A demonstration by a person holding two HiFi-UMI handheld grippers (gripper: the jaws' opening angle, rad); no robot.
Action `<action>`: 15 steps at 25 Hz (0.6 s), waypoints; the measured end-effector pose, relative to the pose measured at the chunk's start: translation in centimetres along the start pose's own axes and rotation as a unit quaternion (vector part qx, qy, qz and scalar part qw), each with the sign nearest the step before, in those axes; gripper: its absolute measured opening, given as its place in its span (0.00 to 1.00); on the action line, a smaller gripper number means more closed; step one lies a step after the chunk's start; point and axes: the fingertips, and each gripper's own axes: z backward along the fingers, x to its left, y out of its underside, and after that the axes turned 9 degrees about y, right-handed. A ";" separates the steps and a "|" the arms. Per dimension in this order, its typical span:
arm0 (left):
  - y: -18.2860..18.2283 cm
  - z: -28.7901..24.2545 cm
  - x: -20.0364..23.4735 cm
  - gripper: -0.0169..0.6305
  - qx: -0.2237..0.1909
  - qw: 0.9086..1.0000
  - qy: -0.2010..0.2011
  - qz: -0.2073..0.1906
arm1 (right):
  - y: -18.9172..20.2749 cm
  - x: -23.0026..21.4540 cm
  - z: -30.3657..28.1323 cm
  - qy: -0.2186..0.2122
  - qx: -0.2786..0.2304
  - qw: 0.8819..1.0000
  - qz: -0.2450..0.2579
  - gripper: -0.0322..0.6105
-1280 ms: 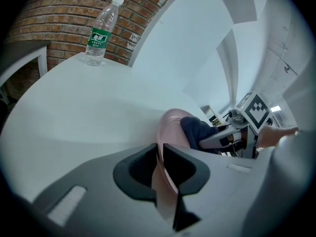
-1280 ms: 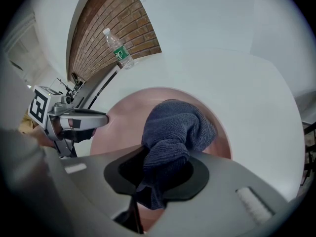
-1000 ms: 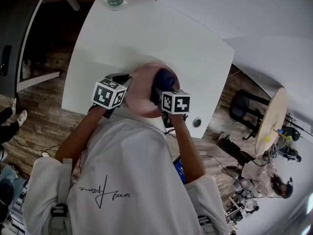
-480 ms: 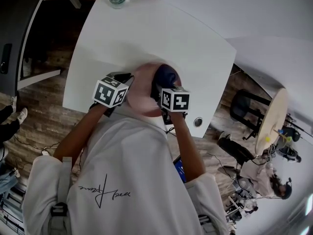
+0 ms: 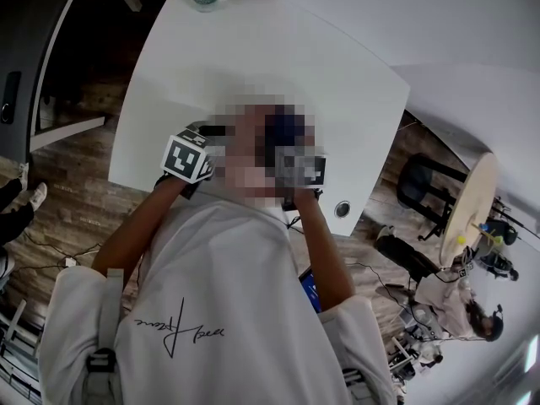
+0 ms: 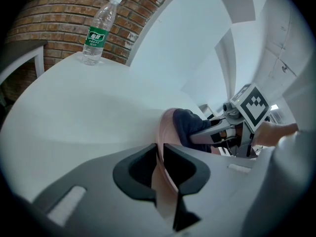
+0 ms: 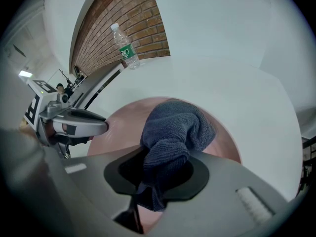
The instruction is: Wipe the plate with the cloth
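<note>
Mid-wipe: left gripper [image 6: 160, 157] jaws clamped on pink plate [image 7: 123, 127] rim, right gripper [image 7: 158, 172] jaws pinching cloth [image 7: 175, 125] against it; wiping looks unfinished.

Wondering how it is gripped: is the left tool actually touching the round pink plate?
Touching. The left gripper view shows the left tool with its jaws closed on the rim of the round pink plate, with no gap visible.

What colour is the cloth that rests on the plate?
Dark blue-grey. The cloth shows best in the right gripper view, lying on the pink plate.
</note>
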 end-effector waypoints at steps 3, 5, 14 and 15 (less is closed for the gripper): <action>0.0 0.0 0.0 0.12 0.001 1.000 0.000 0.001 | -0.2 0.3 -0.1 -0.002 -0.002 1.000 0.002 0.21; 0.0 0.0 -0.1 0.12 0.001 1.000 0.001 0.001 | -0.3 0.6 -0.1 -0.004 -0.003 1.000 0.006 0.21; -0.1 0.0 -0.1 0.12 0.002 1.000 0.000 0.001 | -0.8 1.0 -0.3 -0.006 -0.003 1.000 0.012 0.21; -0.1 0.0 -0.1 0.12 0.002 1.000 0.000 0.001 | -0.8 1.1 -0.3 -0.006 -0.004 1.000 0.013 0.21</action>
